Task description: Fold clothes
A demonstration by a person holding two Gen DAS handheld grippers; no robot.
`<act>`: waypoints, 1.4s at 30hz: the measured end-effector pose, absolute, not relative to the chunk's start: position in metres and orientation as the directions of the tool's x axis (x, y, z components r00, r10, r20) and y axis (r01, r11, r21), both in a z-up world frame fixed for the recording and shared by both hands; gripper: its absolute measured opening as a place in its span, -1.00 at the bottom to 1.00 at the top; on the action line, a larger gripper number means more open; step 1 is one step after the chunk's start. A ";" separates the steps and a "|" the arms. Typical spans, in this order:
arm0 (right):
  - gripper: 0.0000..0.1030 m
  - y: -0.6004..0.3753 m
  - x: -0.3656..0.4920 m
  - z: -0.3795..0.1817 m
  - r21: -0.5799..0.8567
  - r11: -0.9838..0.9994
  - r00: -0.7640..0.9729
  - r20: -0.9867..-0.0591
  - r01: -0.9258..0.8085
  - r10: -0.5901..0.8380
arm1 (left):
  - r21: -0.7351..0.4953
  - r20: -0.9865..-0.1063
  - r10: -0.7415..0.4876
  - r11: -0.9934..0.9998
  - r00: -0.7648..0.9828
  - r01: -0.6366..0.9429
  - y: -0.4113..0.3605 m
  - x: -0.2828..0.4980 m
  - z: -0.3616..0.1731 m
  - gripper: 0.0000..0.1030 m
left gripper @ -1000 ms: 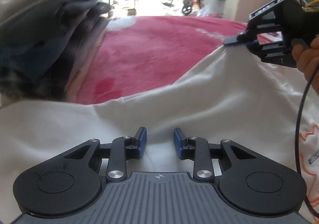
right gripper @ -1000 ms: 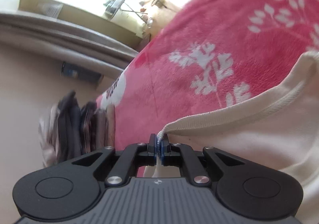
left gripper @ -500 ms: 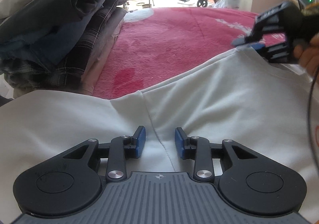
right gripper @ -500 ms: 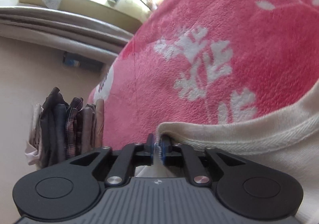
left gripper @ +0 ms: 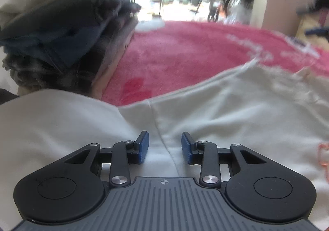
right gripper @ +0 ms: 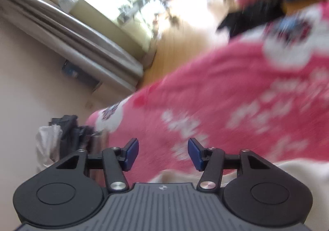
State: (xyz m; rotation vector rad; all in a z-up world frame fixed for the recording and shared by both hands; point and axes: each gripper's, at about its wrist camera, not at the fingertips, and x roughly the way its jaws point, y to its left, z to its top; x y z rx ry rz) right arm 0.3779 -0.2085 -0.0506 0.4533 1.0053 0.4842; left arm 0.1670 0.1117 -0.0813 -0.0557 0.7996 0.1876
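Observation:
A cream white shirt point(left gripper: 216, 103) lies spread on a red blanket point(left gripper: 185, 50). My left gripper point(left gripper: 165, 146) is open and empty, low over the shirt, with a seam running between its blue pads. My right gripper point(right gripper: 163, 152) is open and empty above the red blanket point(right gripper: 236, 97); a strip of the shirt point(right gripper: 287, 171) shows at its lower right. The right wrist view is blurred by motion.
A stack of folded dark and plaid clothes point(left gripper: 61, 35) stands at the left on the blanket, also seen in the right wrist view point(right gripper: 65, 134). A wall and wooden floor point(right gripper: 185, 45) lie beyond the blanket's edge.
My right gripper has opened and let go of the shirt's edge, then pulled away; it is no longer in the left wrist view. The left gripper has stayed open over the shirt.

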 end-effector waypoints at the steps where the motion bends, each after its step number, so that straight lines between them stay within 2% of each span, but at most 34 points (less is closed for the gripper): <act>1: -0.04 -0.212 0.372 -0.051 0.515 0.835 0.450 -0.710 -0.192 0.542 | 0.012 -0.700 0.135 0.984 0.701 -0.177 0.110 0.162 -0.077 -0.33; 5: -0.13 -0.226 0.350 -0.050 0.293 0.919 0.464 -0.797 -0.262 0.387 | -0.069 -0.678 0.035 0.991 0.734 -0.112 0.096 0.162 -0.063 -0.32; 11: -0.17 -0.193 0.347 -0.082 0.101 0.931 0.462 -0.846 -0.351 0.266 | -0.124 -0.706 -0.068 0.992 0.705 -0.028 0.060 0.208 -0.068 -0.32; 12: -0.24 -0.188 0.351 -0.090 0.086 0.933 0.457 -0.854 -0.349 0.249 | -0.133 -0.710 -0.078 0.991 0.700 -0.024 0.056 0.216 -0.074 -0.32; 13: -0.58 -0.185 0.354 -0.098 0.073 0.935 0.449 -0.862 -0.346 0.233 | -0.141 -0.714 -0.088 0.990 0.694 -0.019 0.052 0.224 -0.079 -0.32; 14: -0.79 -0.185 0.358 -0.103 0.066 0.939 0.451 -0.865 -0.336 0.222 | -0.149 -0.718 -0.098 0.989 0.689 -0.015 0.048 0.232 -0.084 -0.32; 15: -0.91 -0.187 0.361 -0.107 0.061 0.944 0.454 -0.866 -0.325 0.212 | -0.142 -0.718 -0.096 0.990 0.689 -0.010 0.044 0.239 -0.089 -0.32; 16: -0.92 -0.189 0.364 -0.111 0.055 0.948 0.456 -0.867 -0.314 0.202 | -0.125 -0.715 -0.087 0.992 0.693 -0.004 0.041 0.246 -0.093 -0.32; 19: -0.93 -0.200 0.367 -0.109 0.089 0.959 0.519 -0.825 -0.270 0.223 | -0.067 -0.705 -0.026 0.997 0.708 -0.029 0.038 0.256 -0.103 -0.32; 25: -0.94 -0.220 0.368 -0.118 0.192 0.960 0.595 -0.754 -0.205 0.278 | -0.030 -0.672 0.054 0.995 0.738 -0.100 0.049 0.270 -0.114 -0.32; 31: -0.91 -0.226 0.376 -0.140 0.293 0.949 0.603 -0.739 -0.115 0.301 | 0.010 -0.653 0.095 0.993 0.751 -0.117 0.048 0.274 -0.118 -0.31; 33: -0.82 -0.241 0.377 -0.135 0.399 0.915 0.607 -0.712 -0.066 0.354 | 0.001 -0.655 0.093 0.993 0.750 -0.121 0.049 0.274 -0.117 -0.31; 37: -0.59 -0.294 0.359 -0.104 0.617 0.787 0.686 -0.574 0.005 0.446 | -0.016 -0.659 0.087 0.991 0.747 -0.130 0.055 0.270 -0.110 -0.29; 40: -0.44 -0.343 0.328 -0.073 0.633 0.774 0.750 -0.529 0.035 0.398 | -0.026 -0.643 0.086 0.991 0.761 -0.134 0.055 0.260 -0.100 -0.29; 42: -0.42 -0.374 0.304 -0.060 0.607 0.791 0.768 -0.544 0.080 0.339 | -0.042 -0.625 0.075 0.991 0.777 -0.129 0.052 0.253 -0.090 -0.28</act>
